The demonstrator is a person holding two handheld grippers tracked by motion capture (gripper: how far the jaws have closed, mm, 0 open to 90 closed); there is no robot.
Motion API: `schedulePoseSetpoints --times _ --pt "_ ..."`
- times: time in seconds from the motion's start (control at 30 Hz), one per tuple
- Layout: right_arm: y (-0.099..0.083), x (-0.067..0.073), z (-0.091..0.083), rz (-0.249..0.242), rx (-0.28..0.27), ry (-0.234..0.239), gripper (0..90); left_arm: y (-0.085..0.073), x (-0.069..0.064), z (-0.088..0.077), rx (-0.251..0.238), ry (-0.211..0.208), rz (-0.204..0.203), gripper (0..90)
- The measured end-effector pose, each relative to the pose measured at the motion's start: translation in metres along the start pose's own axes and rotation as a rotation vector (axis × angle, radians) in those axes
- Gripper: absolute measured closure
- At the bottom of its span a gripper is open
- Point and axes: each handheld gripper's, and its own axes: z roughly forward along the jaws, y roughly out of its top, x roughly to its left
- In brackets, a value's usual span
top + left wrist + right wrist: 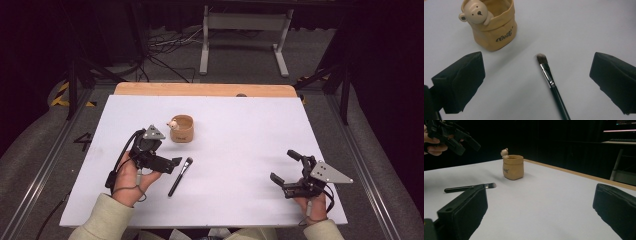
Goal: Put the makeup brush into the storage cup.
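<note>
A white table (240, 150) with a wooden strip along its far edge carries everything here, standing on a grey floor (240, 55) where a pale metal frame (245, 22) and loose cables (165, 47) lie beyond it. Towards the table's near left, the left gripper (172, 163) is held above the surface in a hand with a cream sleeve (107, 217), its grey three-cornered plate on top; its jaws stand wide apart and hold nothing. In the left gripper view the two black jaws frame bare white tabletop, and the brush (551, 85) lies in the gap between them, nearer the right-hand jaw, touching neither. Near the table's right front corner the right gripper (284, 167) is also spread wide and empty, well apart from the other things. Just beyond the left gripper stands the tan pot (182, 129), a small sack-shaped holder, upright, with a little bear figure (476, 13) peeking over its rim and dark lettering on its side. The brush lies flat on the table just beside the left gripper's jaw tips, on their right in the high view, its dark bristle tip pointing towards the pot and its black handle running back towards the person; brush and pot are near each other but apart.
</note>
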Motion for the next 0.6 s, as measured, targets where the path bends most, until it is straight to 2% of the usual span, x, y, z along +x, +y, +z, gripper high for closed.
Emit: schedulePoseSetpoints --times 0.07,0.17,0.33,0.6 --pt "0.000 0.000 0.000 0.001 0.000 0.001 0.0 0.002 -0.002 0.000 0.008 0.005 -0.001 1.0" --pt "0.000 0.000 0.000 0.001 -0.001 0.003 0.0 0.006 -0.003 0.002 0.045 0.013 0.025 1.0" --pt "0.000 0.000 0.000 0.007 -0.004 0.003 0.0 0.012 -0.004 0.004 0.083 0.011 0.041 1.4" --pt "0.000 0.000 0.000 0.009 -0.006 0.007 0.0 0.024 -0.005 0.005 0.174 -0.016 0.073 2.1"
